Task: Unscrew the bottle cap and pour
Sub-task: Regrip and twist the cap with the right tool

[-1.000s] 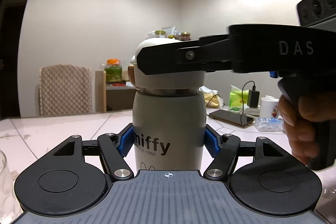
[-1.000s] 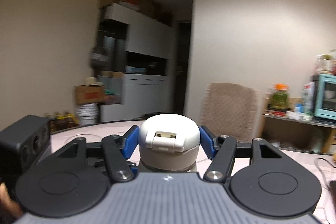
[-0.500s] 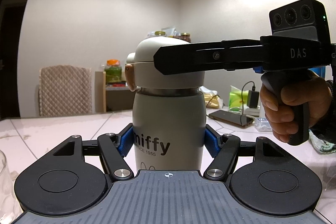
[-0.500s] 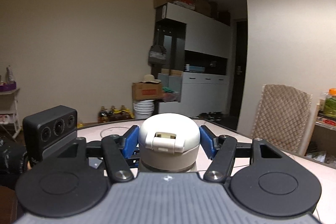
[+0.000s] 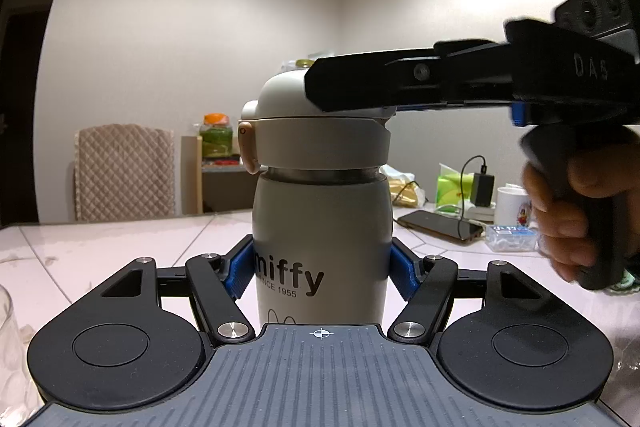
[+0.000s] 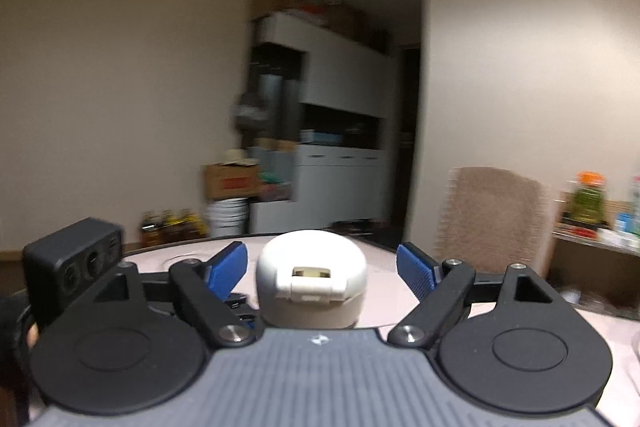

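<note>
Left gripper [image 5: 322,269] clamps bottle [image 5: 320,227] body, upright on pale tiled table [image 5: 120,247]. Right gripper [image 6: 322,267] spread wide around cap [image 6: 312,277], pads clear. Chair [image 5: 122,171] behind bottle, phone [image 5: 438,225] right of bottle.

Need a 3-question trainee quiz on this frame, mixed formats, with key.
1. True or false: the left gripper is shut on the bottle.
2. The right gripper around the cap is: A) open, pads clear of it; B) clamped on it; C) out of view.
3. Fill in: the bottle stands ____ on the table.

Key: 1 true; 2 A; 3 upright.
</note>
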Demonstrator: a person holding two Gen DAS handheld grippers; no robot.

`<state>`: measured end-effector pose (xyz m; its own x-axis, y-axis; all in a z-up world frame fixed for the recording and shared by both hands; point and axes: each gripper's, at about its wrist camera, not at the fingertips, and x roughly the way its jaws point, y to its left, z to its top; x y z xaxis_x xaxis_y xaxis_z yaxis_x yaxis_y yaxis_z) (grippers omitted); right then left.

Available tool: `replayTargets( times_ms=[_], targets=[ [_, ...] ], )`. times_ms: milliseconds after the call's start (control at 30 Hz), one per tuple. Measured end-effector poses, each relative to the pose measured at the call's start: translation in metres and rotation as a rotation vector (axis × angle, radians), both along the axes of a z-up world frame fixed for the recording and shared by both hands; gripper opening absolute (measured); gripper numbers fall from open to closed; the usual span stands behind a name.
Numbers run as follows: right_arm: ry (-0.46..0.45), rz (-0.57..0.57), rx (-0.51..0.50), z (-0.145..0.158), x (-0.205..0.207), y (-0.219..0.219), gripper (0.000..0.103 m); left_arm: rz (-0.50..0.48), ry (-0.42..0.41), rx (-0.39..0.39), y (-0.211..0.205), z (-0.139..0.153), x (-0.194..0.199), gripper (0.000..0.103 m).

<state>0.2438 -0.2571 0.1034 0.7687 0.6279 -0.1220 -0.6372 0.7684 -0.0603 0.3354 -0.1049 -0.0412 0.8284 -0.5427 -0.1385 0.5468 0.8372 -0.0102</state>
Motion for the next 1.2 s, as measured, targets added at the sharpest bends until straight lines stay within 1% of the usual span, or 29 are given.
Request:
replayTargets(
  times_ms=[33, 133, 167, 233, 467, 633, 833, 867, 1067, 1200],
  targets=[
    [-0.001, -0.040, 0.014, -0.001, -0.005, 0.003, 0.085, 0.000, 0.000, 0.000, 0.001, -0.001, 0.000, 0.072],
    [-0.012, -0.126, 0.031, -0.006, -0.017, 0.012, 0.086, 0.001, 0.000, 0.000, -0.002, 0.001, -0.018, 0.072],
    [-0.012, -0.137, 0.035, -0.008, -0.019, 0.012, 0.086, 0.001, 0.000, 0.000, -0.002, 0.000, -0.016, 0.072],
    [-0.013, -0.193, 0.037, -0.011, -0.022, 0.020, 0.086, 0.001, 0.001, 0.000, -0.001, -0.001, -0.014, 0.072],
    [-0.044, -0.275, 0.013, -0.032, -0.025, 0.037, 0.086, 0.000, 0.001, -0.003, 0.002, 0.004, -0.041, 0.072],
    [-0.036, -0.289, 0.033, -0.040, -0.022, 0.042, 0.086, 0.000, 0.000, -0.002, 0.000, 0.006, -0.062, 0.072],
    [-0.033, -0.295, 0.031, -0.044, -0.021, 0.049, 0.083, 0.001, 0.002, -0.002, 0.003, 0.007, -0.056, 0.072],
    [-0.033, -0.297, 0.030, -0.042, -0.023, 0.047, 0.081, 0.001, 0.002, -0.002, 0.004, 0.007, -0.055, 0.072],
    [-0.028, -0.308, 0.037, -0.043, -0.025, 0.049, 0.074, 0.002, 0.001, -0.001, 0.007, 0.006, -0.054, 0.072],
    [-0.028, -0.293, 0.036, -0.043, -0.027, 0.051, 0.065, 0.002, 0.003, 0.001, 0.007, 0.008, -0.054, 0.072]
  ],
)
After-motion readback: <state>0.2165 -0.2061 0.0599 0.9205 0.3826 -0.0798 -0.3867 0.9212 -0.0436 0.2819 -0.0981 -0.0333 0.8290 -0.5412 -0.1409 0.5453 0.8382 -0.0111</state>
